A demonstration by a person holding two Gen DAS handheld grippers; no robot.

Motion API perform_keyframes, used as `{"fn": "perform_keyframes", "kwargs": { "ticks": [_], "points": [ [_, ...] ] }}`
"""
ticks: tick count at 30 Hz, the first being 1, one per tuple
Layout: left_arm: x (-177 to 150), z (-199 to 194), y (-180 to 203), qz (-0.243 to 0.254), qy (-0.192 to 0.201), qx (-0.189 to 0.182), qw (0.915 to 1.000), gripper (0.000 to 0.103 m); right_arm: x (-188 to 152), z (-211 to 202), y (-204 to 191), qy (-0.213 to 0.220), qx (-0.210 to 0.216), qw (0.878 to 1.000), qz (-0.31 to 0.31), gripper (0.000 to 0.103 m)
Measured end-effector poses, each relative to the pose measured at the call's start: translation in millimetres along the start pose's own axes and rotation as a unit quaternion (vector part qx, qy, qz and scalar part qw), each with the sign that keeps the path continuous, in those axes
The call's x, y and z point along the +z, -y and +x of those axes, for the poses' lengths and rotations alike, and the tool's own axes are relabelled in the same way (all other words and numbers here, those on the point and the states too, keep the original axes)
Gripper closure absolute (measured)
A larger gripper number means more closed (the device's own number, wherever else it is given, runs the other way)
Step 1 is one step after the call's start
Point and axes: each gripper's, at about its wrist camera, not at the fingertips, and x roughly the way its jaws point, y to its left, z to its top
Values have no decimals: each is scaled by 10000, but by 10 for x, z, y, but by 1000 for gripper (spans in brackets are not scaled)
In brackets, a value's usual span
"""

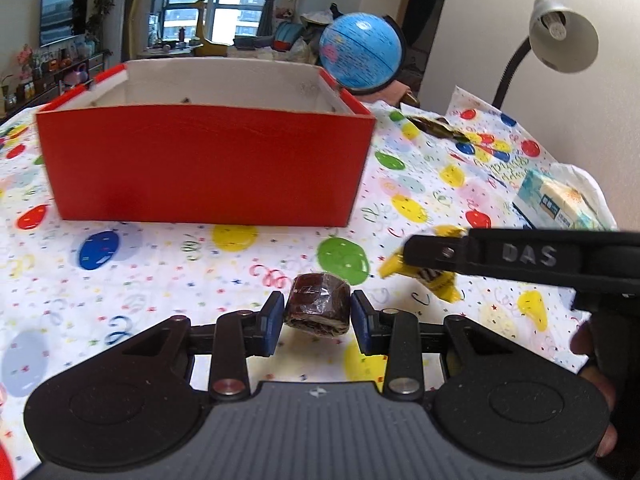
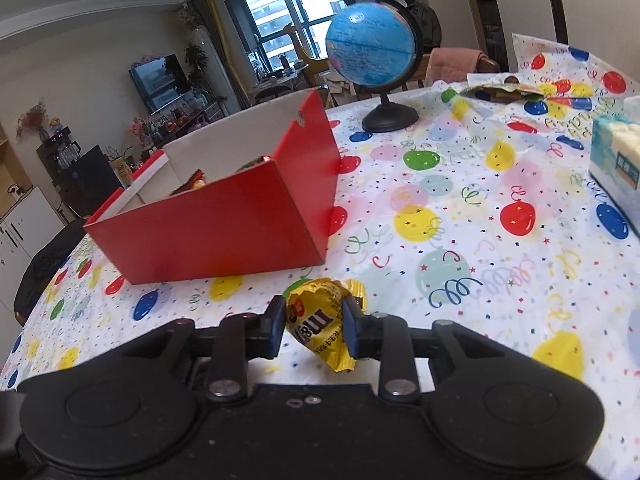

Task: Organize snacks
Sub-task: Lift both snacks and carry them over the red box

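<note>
Low in the left wrist frame, the left hand-held gripper point(image 1: 317, 317) clamps a dark brown wrapped snack point(image 1: 318, 309) just above the tabletop point(image 1: 160, 272). The right hand-held gripper point(image 2: 315, 322) pinches a yellow candy packet point(image 2: 320, 320) at lower centre of its view. The red box point(image 1: 206, 168) fills the upper middle, with a blue globe point(image 1: 360, 54) behind it at upper right.

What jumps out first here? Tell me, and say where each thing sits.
The big red box dominates, open-topped in the middle of the balloon-print tablecloth. Before it, each gripper is shut on a snack: the left gripper on a brown wrapped roll, the right gripper on a yellow candy packet. A blue globe stands behind the box, to its right.
</note>
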Motion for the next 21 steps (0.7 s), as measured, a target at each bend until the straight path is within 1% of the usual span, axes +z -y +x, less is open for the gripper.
{"fn": "perform_keyframes", "kwargs": {
  "ticks": [10, 21],
  "points": [
    [71, -445, -285, -194, 255, 62, 9995, 68, -61, -305, -372, 158, 15, 9993, -326, 75],
    [308, -888, -463, -105, 669, 142, 9976, 68, 41, -565, -841, 470, 49, 9955, -818, 75]
  ]
}}
